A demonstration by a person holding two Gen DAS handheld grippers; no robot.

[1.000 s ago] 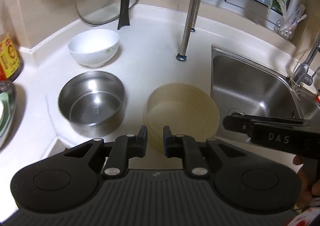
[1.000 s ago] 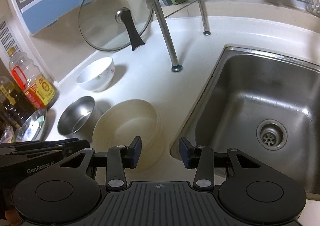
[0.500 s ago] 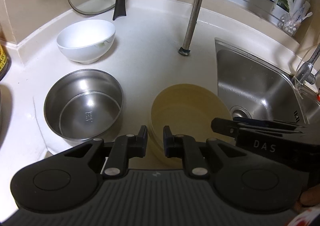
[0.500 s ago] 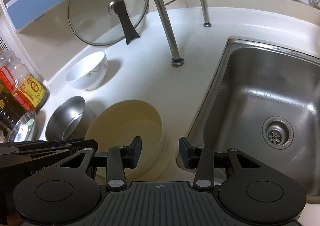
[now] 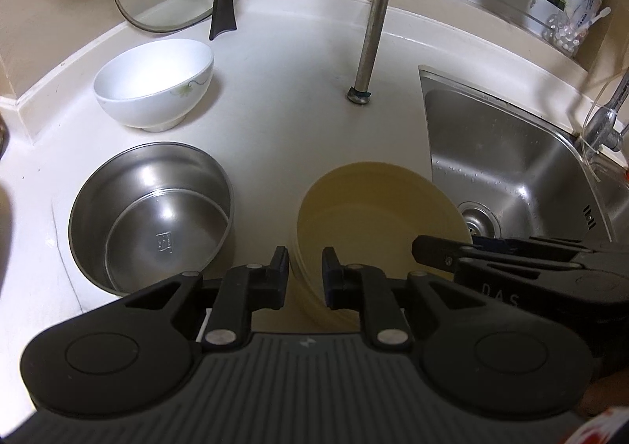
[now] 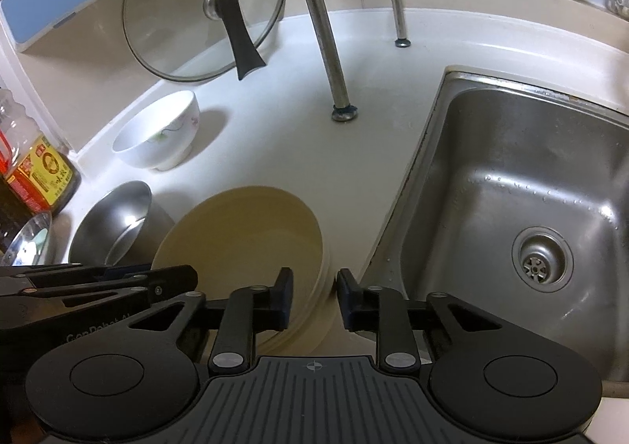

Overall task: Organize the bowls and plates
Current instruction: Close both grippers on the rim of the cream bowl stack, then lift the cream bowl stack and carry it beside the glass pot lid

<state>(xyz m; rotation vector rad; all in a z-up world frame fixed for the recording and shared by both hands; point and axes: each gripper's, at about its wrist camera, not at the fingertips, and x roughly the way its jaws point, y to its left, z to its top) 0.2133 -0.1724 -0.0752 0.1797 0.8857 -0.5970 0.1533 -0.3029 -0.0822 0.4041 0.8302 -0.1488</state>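
A beige bowl stack (image 5: 377,216) sits on the white counter next to the sink; it also shows in the right wrist view (image 6: 243,235). My left gripper (image 5: 306,273) straddles its near left rim, jaws narrowly apart. My right gripper (image 6: 312,296) straddles its near right rim, jaws a little apart. Neither visibly pinches the rim. A steel bowl (image 5: 151,216) stands left of it, and a white bowl (image 5: 155,82) with a flower print stands behind that.
A steel sink (image 6: 523,216) lies to the right. A metal rack leg (image 5: 367,31) stands on the counter behind the bowls. A glass lid (image 6: 204,7) leans on the back wall. Oil bottles (image 6: 35,172) stand at far left.
Both grippers have moved forward and down onto the beige stack's rim. The right jaws have narrowed. The bowls have not moved.
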